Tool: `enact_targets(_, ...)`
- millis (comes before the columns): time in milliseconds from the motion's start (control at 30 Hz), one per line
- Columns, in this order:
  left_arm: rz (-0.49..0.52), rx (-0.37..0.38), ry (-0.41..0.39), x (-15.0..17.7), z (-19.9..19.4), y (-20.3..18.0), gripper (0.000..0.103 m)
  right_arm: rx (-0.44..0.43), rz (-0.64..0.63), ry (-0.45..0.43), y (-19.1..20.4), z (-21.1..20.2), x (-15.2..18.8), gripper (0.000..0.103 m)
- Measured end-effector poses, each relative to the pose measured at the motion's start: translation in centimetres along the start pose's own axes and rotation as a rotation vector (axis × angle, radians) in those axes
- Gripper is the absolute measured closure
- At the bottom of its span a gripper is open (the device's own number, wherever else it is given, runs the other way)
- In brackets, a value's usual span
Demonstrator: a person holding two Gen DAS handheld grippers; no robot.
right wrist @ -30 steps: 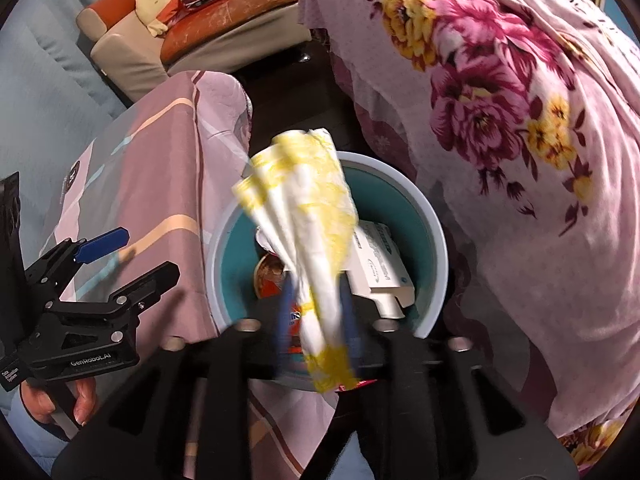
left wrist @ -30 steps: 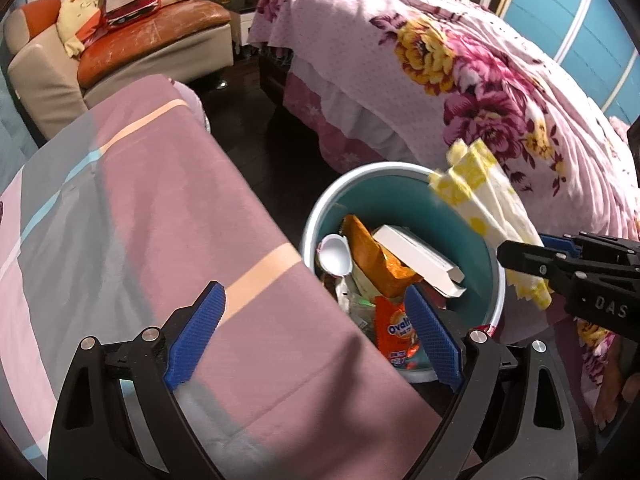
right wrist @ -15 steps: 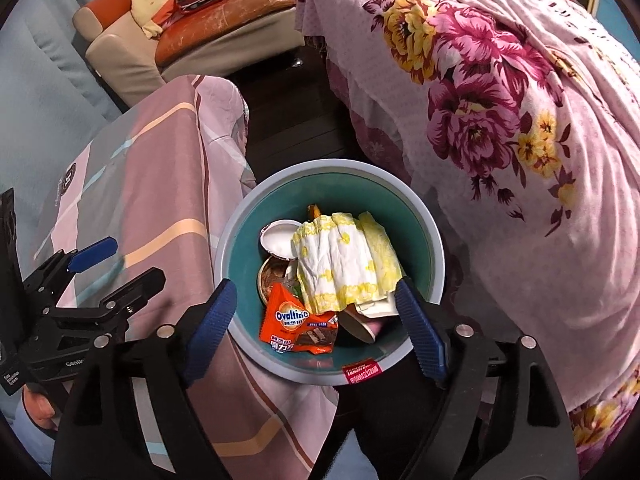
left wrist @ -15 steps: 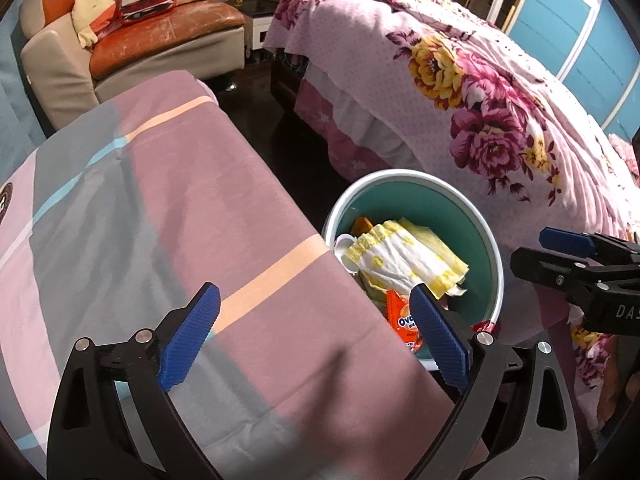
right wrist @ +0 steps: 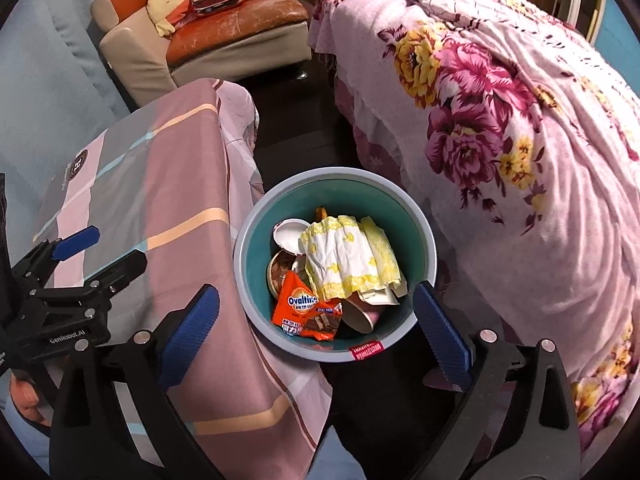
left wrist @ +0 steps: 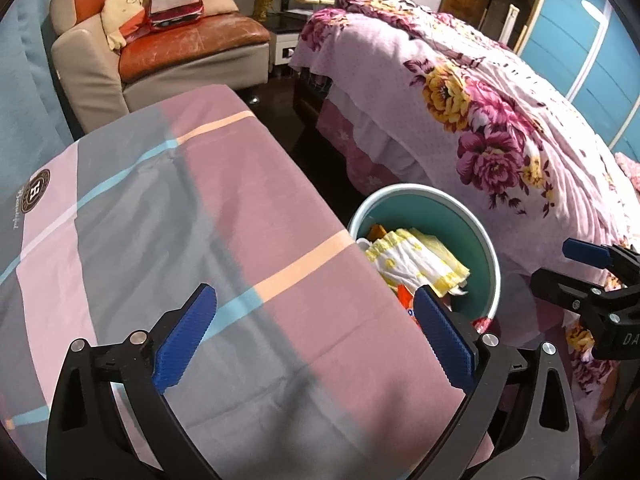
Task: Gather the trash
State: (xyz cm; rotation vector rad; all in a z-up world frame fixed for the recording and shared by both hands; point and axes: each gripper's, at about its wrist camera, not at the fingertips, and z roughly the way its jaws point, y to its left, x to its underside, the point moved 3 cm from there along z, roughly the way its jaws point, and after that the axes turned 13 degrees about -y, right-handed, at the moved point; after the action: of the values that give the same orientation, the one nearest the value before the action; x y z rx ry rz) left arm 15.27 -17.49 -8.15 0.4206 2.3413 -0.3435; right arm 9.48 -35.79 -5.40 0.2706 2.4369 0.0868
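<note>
A teal bin (right wrist: 424, 236) with a pale rim stands on the dark floor between the table and the bed. In it lie a white and yellow wrapper (right wrist: 344, 256), an orange Ovaltine packet (right wrist: 306, 310), a white lid (right wrist: 286, 236) and a paper cup (right wrist: 362, 316). The bin (left wrist: 460, 216) and wrapper (left wrist: 412, 260) also show in the left wrist view. My right gripper (right wrist: 316, 336) is open and empty above the bin's near rim. My left gripper (left wrist: 316, 344) is open and empty over the table cloth (left wrist: 180, 208).
A bed with a pink floral cover (right wrist: 520, 120) fills the right side. A beige and orange sofa (right wrist: 224, 40) with a bottle-shaped cushion stands at the back. The table's cloth (right wrist: 188, 208) hangs down beside the bin. Dark floor (right wrist: 296, 132) runs between table and bed.
One second ago my right gripper held the white and yellow wrapper above the bin. It opened and the wrapper fell in. Both grippers have since risen and drawn back.
</note>
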Motion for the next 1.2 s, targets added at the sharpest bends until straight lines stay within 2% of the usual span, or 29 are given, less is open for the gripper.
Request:
enact_targets(633, -0.002, -0.018, -0.04, 1.7, -5.0, -0.2, 0.004, 0.047, -0.075, -0.094, 1.8, -6.7, 1.6, 0.007)
enact_targets(1200, 0.01, -0.05, -0.056, 2.1, -5.4, -0.4, 0.004, 0.028, -0.086, -0.09, 2.2, -6.5, 2.3, 0.007)
